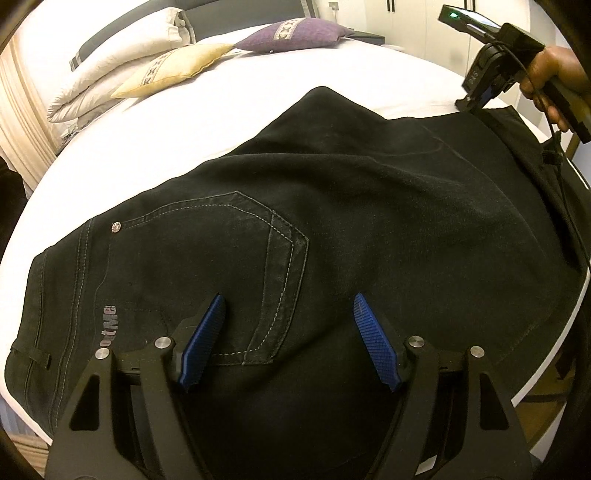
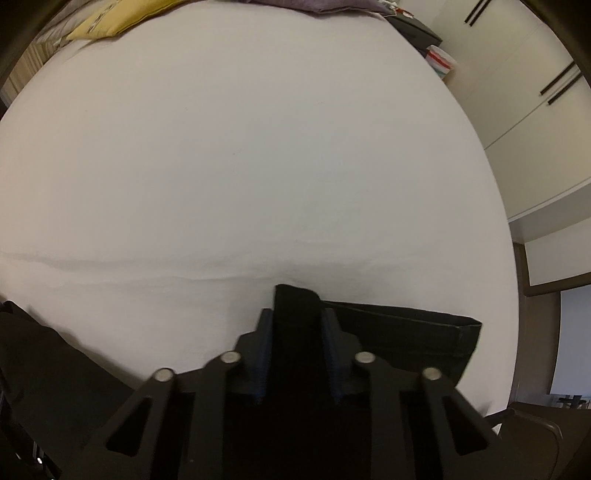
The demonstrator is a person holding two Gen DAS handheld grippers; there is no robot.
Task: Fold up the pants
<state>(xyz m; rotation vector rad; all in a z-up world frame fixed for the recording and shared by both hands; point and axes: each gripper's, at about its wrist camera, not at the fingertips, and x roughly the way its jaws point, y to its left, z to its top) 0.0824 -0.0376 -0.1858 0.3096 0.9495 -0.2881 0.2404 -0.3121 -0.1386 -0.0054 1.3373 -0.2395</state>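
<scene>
On the white bed [image 1: 229, 122] the black pants [image 1: 332, 206] lie spread beneath my left gripper [image 1: 290, 306], its blue fingers [image 1: 212, 314] wide apart over the back pocket [image 1: 236, 258], while my right gripper [image 2: 295, 317] is clamped on a hem fold.

I see a big bed with a white sheet [image 1: 221, 122]. At the far left corner of the bed there is a pile of white pillows [image 1: 122, 59]. A yellow cushion [image 1: 173, 68] leans on them, and a purple cushion [image 1: 295, 35] lies just beside it, along the far edge. Past the bed's right edge I see white closet doors [image 2: 532, 110] with dark handles.
</scene>
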